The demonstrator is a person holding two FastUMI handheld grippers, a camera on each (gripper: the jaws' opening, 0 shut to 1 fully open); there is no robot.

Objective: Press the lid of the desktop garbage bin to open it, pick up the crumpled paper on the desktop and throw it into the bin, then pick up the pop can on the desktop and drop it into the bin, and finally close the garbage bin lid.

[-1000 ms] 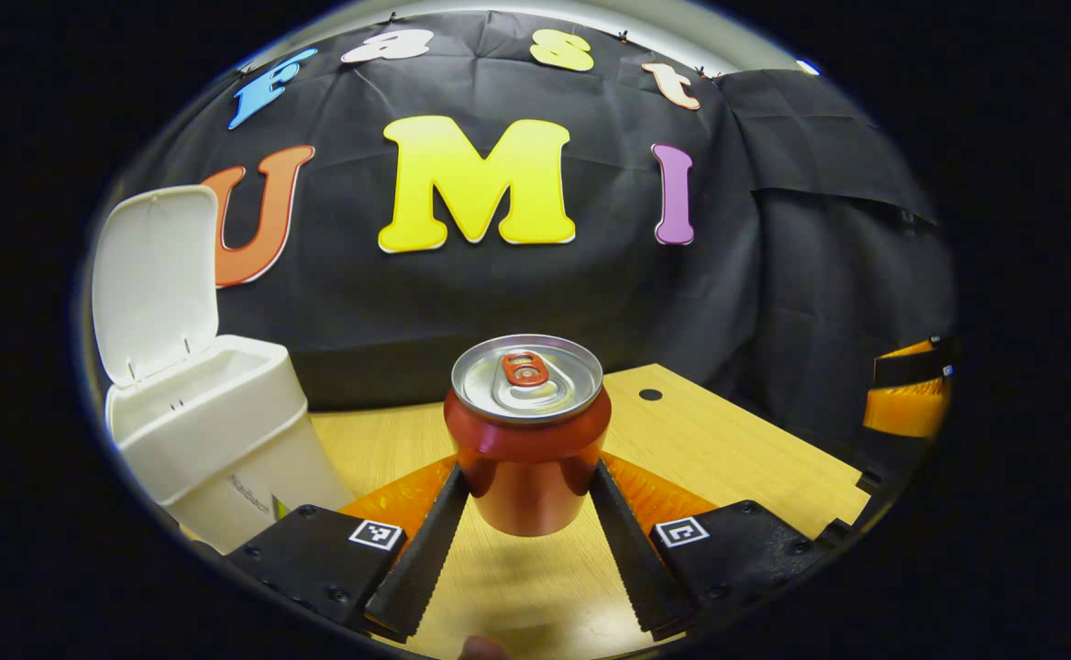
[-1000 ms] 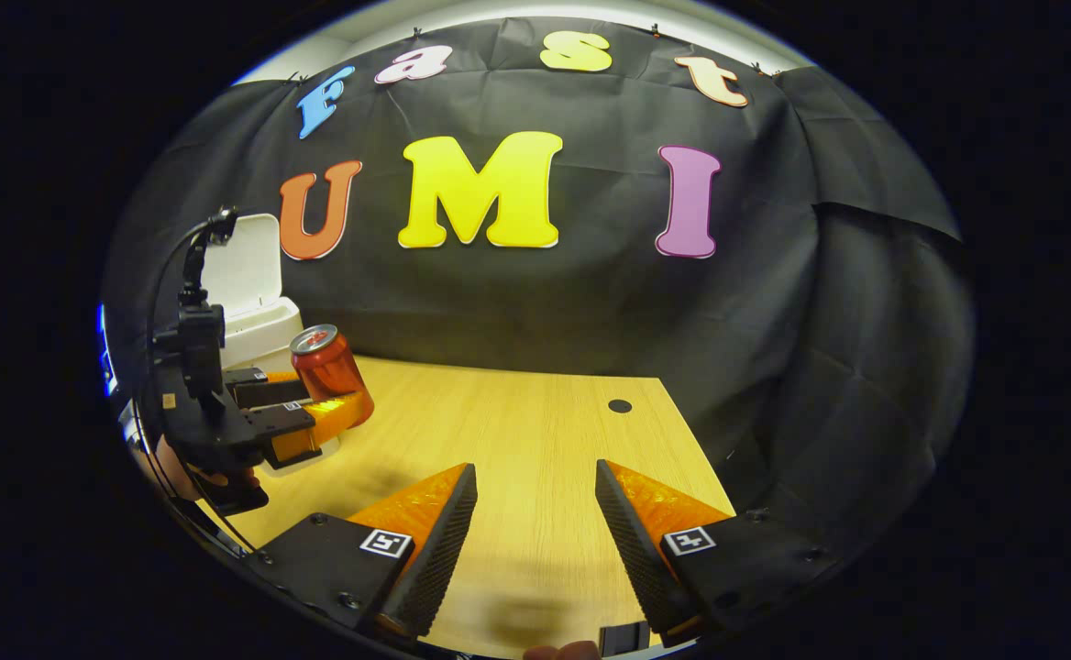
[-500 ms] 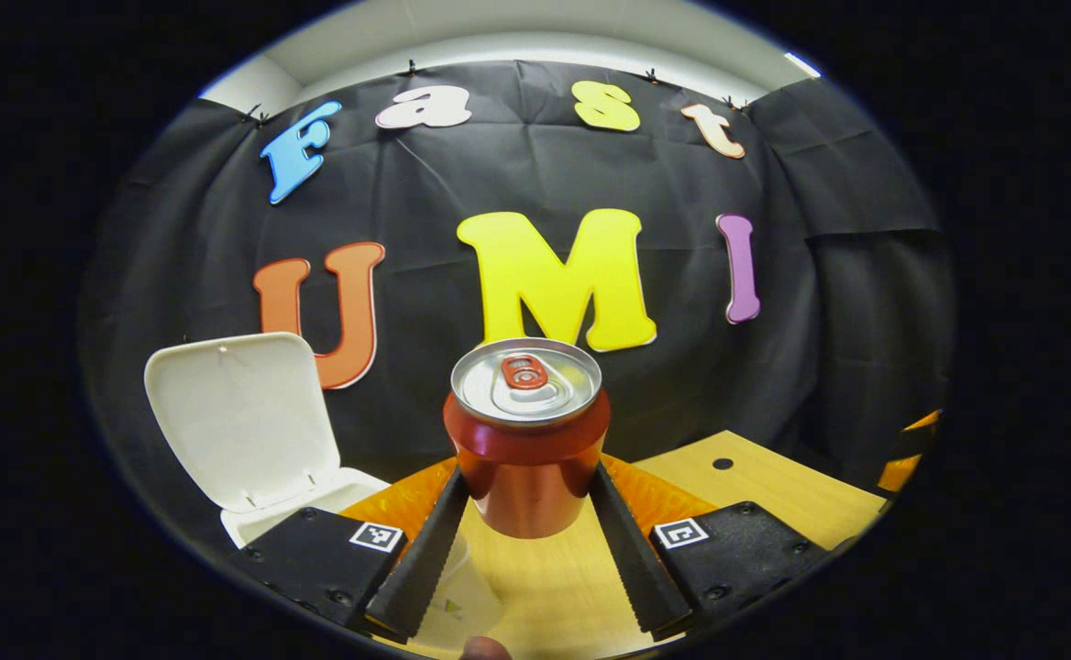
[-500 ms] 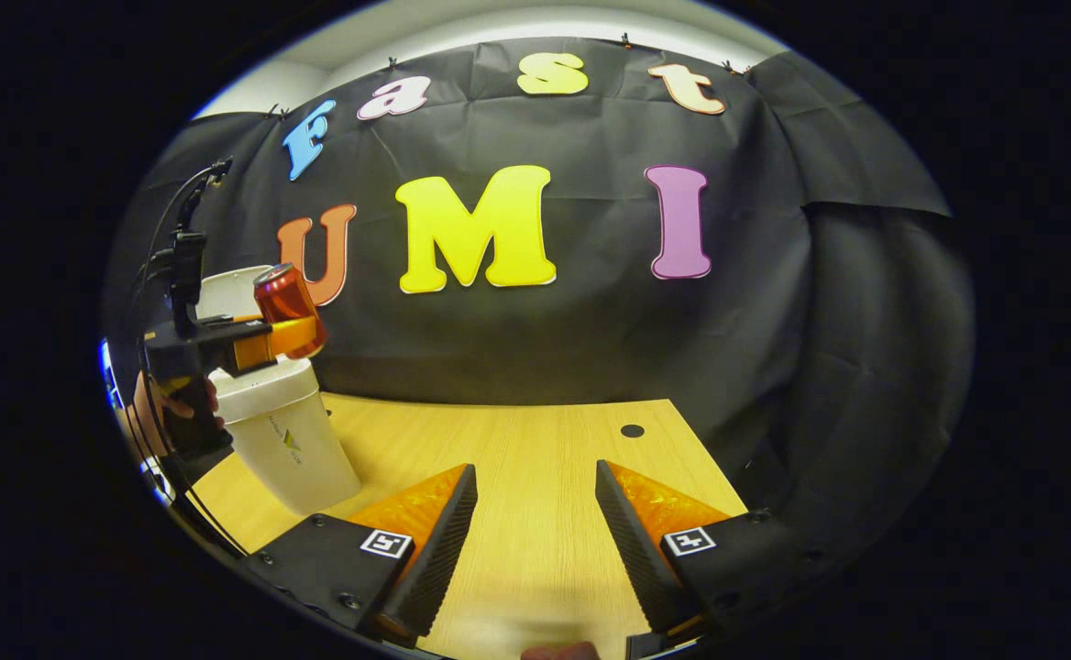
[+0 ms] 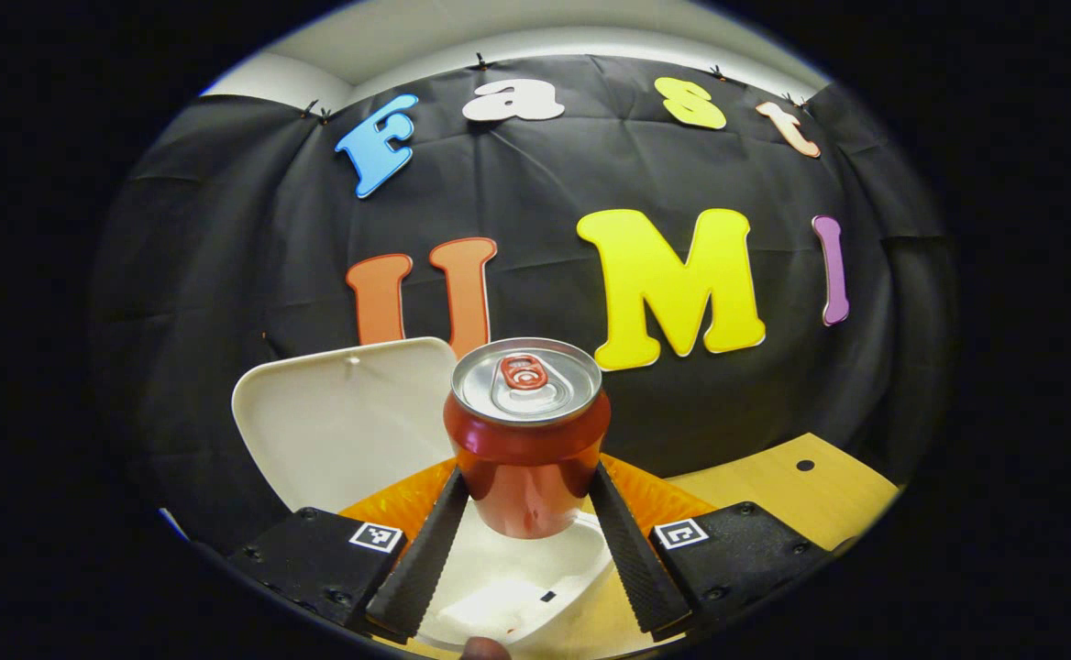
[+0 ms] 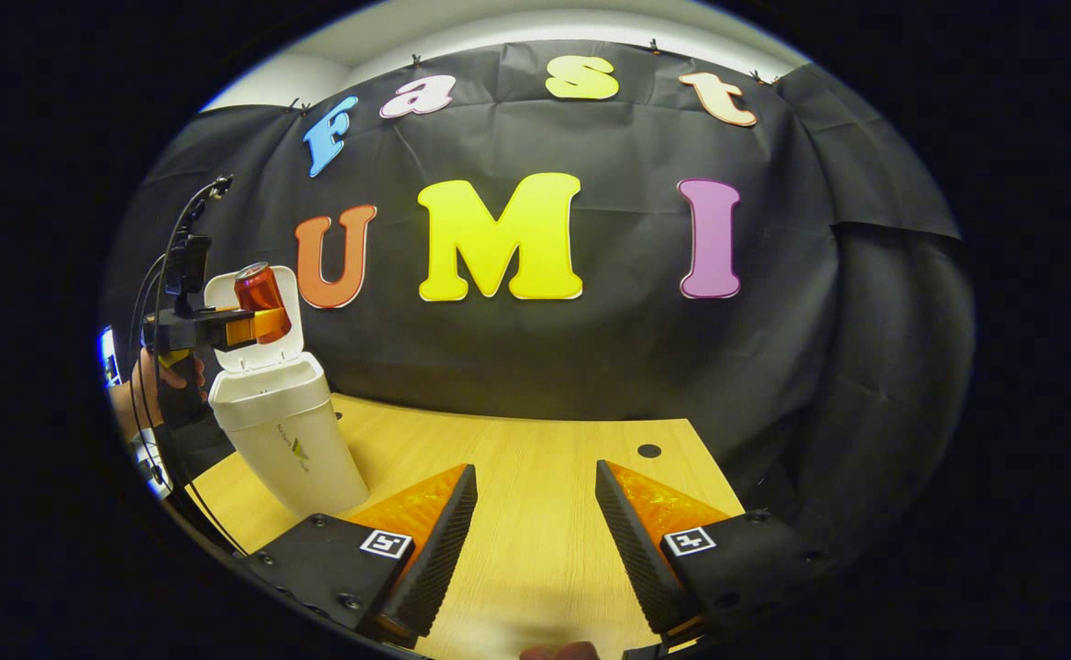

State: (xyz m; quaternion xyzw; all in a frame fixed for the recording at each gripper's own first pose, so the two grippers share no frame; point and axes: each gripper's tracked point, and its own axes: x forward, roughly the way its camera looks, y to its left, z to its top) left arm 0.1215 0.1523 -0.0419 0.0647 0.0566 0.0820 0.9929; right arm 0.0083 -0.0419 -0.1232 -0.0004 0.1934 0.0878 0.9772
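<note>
And the left gripper [image 5: 526, 513] has the pop can [image 5: 526, 435] clamped between both fingers, upright, silver top and red tab facing up, dead centre of the left gripper view. Right below the can, at the bottom of that frame, sits the open mouth of the white garbage bin [image 5: 517, 587], and its lid [image 5: 343, 422] stands raised just left of centre, behind the can. Over in the right gripper view, at the left edge of the frame, the same grasp shows from farther off: the pop can [image 6: 260, 291] held above the garbage bin [image 6: 283, 431], in front of the upright lid [image 6: 228, 284], with a hand [image 6: 146, 390] on the left gripper's [image 6: 256, 323] handle below it. The bin stands on the wooden desktop [image 6: 535, 486], at its far left. The right gripper [image 6: 535, 536] sits at the bottom centre of its own view, fingers spread apart with nothing between them, only bare desktop. The crumpled paper I cannot make out; the bin's interior is too bright to tell.
</note>
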